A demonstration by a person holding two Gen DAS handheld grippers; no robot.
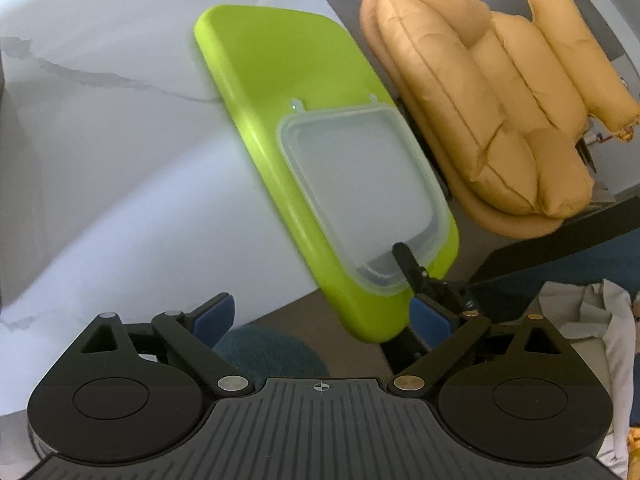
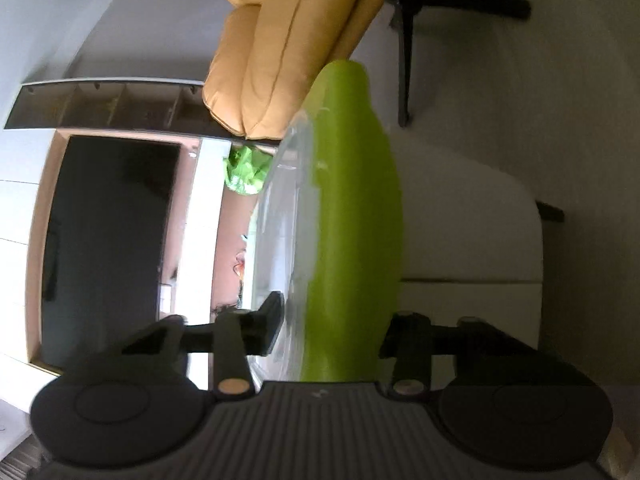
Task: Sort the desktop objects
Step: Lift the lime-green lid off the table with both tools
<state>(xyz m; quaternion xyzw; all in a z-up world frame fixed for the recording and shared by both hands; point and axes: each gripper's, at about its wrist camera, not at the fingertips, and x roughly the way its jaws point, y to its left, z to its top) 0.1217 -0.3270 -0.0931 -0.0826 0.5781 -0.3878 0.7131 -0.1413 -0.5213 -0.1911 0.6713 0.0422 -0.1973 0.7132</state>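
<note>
Overhanging white marble table [image 1: 120, 160], green tray [image 1: 280, 80], tan padded chair [image 1: 500, 120] beyond

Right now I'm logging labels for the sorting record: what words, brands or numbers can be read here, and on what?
None: no readable text in either view.
green tray: plain.
clear lid: unmarked.
left gripper: only a crosshair mark on its body, no letters.

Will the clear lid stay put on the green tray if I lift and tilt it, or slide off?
Likely to slide. The clear lid lies loose on the green tray, whose glossy surface looks slick. The lid looks thin and light, so it may flex. The right tool seems to clamp lid and tray together at one edge, which probably holds it for now.
</note>
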